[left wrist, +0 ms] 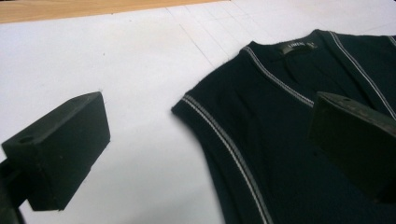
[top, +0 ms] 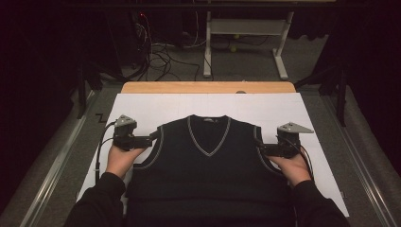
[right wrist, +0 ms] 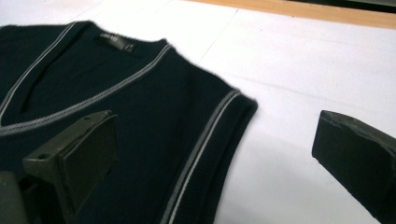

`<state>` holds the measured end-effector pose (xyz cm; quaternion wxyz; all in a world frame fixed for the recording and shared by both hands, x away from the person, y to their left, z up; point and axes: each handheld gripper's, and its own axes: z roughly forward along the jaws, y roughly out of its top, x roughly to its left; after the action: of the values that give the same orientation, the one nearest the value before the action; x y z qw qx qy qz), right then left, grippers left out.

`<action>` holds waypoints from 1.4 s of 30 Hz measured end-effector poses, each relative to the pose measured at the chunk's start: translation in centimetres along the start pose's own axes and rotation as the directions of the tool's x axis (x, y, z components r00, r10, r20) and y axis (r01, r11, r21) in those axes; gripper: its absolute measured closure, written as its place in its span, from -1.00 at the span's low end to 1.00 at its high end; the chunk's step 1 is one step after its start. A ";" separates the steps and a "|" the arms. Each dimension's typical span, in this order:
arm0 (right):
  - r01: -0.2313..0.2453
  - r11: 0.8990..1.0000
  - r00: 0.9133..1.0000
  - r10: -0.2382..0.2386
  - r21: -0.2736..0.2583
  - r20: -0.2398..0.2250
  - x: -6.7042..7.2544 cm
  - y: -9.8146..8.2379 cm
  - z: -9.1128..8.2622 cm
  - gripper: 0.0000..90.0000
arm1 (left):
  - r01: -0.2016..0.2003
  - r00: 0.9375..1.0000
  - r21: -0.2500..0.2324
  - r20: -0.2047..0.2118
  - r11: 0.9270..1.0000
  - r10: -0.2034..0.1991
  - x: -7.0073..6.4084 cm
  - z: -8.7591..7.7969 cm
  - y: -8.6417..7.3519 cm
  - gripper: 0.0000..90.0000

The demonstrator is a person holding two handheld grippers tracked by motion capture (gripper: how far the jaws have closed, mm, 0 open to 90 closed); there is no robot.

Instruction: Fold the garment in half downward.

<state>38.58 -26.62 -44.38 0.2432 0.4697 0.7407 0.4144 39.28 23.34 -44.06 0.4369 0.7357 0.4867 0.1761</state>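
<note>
Our left gripper and right gripper gape wide, straddling the vest's shoulders near the table's middle.

The high view looks forward and down from above the near edge of the table, taking in the whole white sheet at mid-frame and the floor at the top. Each gripper view sits low and close, looking inward over one shoulder of the vest. All three views share the vest's collar and the sheet.
</note>
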 end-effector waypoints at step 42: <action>-0.042 0.978 0.996 0.026 0.203 0.080 0.4 1.6 7.3 0.74 | 0.150 0.987 0.274 -0.090 0.950 -0.130 -1.5 7.7 1.3 0.52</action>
<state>44.62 -23.14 -46.96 0.2147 0.5206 0.7612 0.3217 44.57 18.26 -47.03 0.3224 0.7470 0.5729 0.0997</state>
